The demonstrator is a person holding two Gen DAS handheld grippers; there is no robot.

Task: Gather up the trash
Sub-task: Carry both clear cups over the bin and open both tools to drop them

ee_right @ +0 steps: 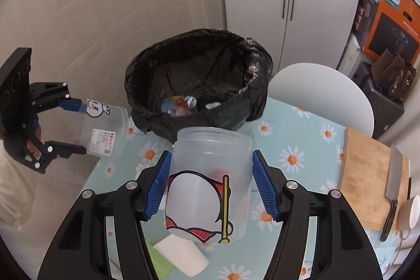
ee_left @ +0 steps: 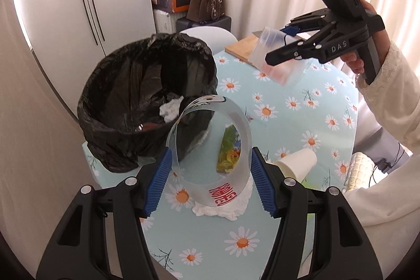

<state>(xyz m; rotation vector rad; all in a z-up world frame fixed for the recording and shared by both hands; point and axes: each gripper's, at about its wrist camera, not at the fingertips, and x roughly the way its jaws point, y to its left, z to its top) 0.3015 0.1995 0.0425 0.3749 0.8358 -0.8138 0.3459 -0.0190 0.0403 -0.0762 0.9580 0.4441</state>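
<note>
So I've got a clear plastic cup in each gripper right now; my left gripper point(ee_left: 210, 175) is clamped on a see-through cup with red lettering point(ee_left: 210, 154), blue pads squeezing it on both sides, mouth turned back toward the camera; my right gripper point(ee_right: 210, 183) is clamped the same way on a frosted cup with a red and white cartoon point(ee_right: 207, 185), open end pointing away from me toward the bin. Both cups are up off the table point(ee_left: 288, 101), the one with the daisy cloth.

The trash bin with the black bag point(ee_right: 199, 80) sits at the far edge of the table, just beyond both cups; there's already some crumpled white paper and a shiny wrapper down inside it.

Still lying on the cloth: a white paper cup point(ee_left: 296, 162) on its side, a crumpled tissue point(ee_left: 223, 209) right under my left cup, and a green and yellow wrapper point(ee_left: 229, 151) seen through it; cutting board point(ee_right: 372, 180) with a cleaver point(ee_right: 392, 190) is off to the right.
</note>
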